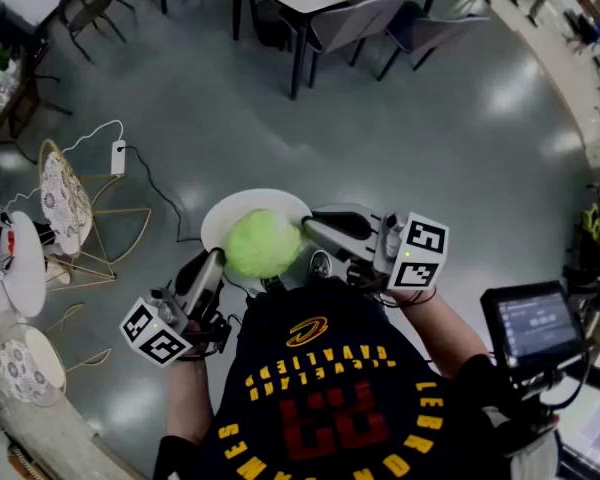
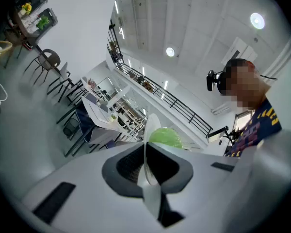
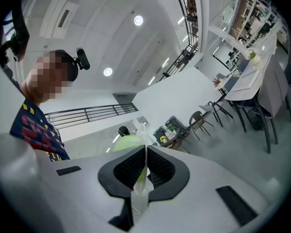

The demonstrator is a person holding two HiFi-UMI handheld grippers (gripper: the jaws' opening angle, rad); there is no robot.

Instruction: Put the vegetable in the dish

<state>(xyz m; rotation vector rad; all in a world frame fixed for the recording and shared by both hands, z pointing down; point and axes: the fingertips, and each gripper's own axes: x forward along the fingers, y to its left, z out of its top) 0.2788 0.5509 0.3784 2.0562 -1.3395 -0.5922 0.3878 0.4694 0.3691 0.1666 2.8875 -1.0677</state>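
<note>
A round light-green cabbage (image 1: 263,243) lies on a white dish (image 1: 242,211), held in the air over the grey floor in front of the person's chest. My left gripper (image 1: 215,259) is shut on the dish's near-left rim and my right gripper (image 1: 307,229) is shut on its right rim. In the left gripper view the dish's thin edge (image 2: 150,125) runs between the shut jaws of the left gripper (image 2: 146,168), with the cabbage (image 2: 166,137) just beyond. The right gripper view shows the same: the dish's rim (image 3: 144,132) pinched in the right gripper (image 3: 144,170), the cabbage (image 3: 127,142) behind.
A table with dark chairs (image 1: 352,13) stands at the far side. At the left are gold wire chairs (image 1: 72,208), a white charger with its cable (image 1: 118,156) on the floor, and small round tables (image 1: 25,263). A screen on a stand (image 1: 533,324) is at the right.
</note>
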